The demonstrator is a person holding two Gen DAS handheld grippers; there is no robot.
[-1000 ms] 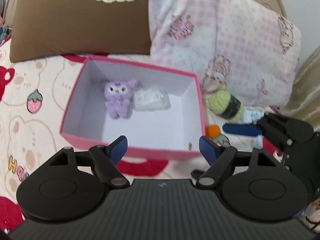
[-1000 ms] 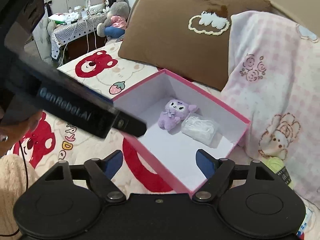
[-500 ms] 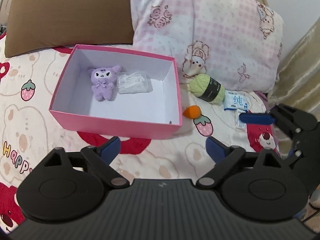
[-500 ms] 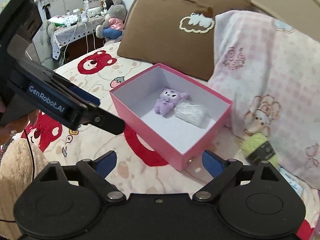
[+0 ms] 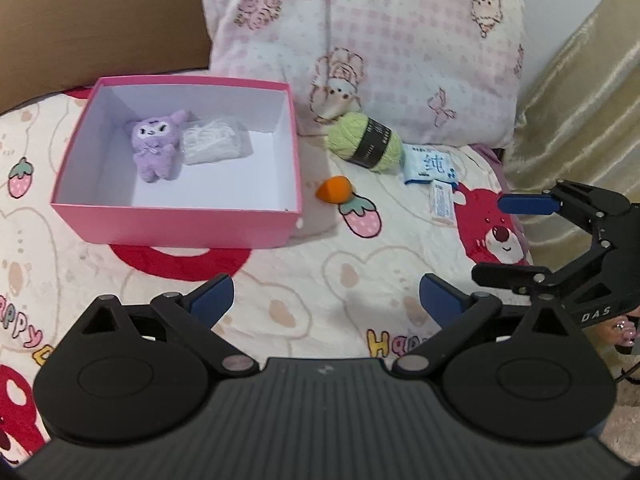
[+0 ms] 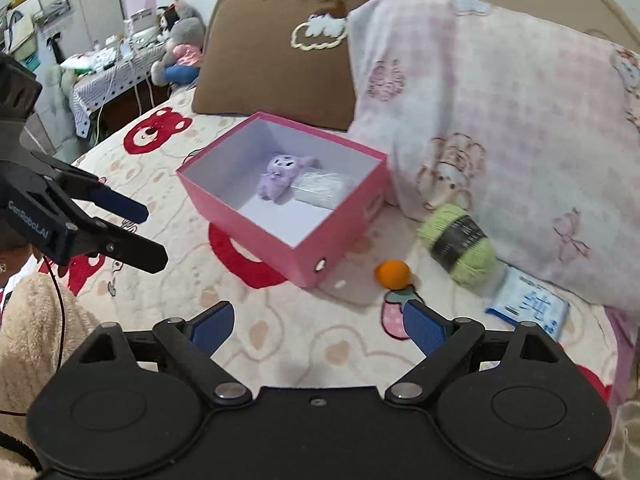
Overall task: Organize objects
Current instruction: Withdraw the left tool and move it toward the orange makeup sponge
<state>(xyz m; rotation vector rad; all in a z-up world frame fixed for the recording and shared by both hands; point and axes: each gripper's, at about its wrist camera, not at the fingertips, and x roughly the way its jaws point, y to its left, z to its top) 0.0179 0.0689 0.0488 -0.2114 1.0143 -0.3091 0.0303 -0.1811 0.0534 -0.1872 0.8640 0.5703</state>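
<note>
A pink box [image 5: 176,224] [image 6: 256,220] lies open on the bed, holding a purple plush [image 5: 156,144] [image 6: 278,176] and a white bag [image 5: 212,144] [image 6: 324,190]. Right of the box lie a green yarn ball [image 5: 364,142] [image 6: 460,244], an orange sponge [image 5: 334,190] [image 6: 393,274], a blue tissue pack [image 5: 428,164] [image 6: 528,304] and a small white packet [image 5: 442,202]. My left gripper [image 5: 326,296] [image 6: 142,234] hovers in front of the box, its jaws opening with nothing between them. My right gripper [image 6: 319,322] [image 5: 516,240] stands open and empty, near the sponge.
A brown pillow [image 6: 272,64] and a pink checked pillow [image 5: 380,48] rest against the headboard behind the box. A gold curtain [image 5: 580,92] hangs at the right. A cluttered table [image 6: 108,68] with stuffed toys stands beyond the bed. A fuzzy beige sleeve [image 6: 36,344] is at lower left.
Both grippers have pulled back from the box and spread wider. The views have shifted right, bringing the yarn, sponge and packets into sight.
</note>
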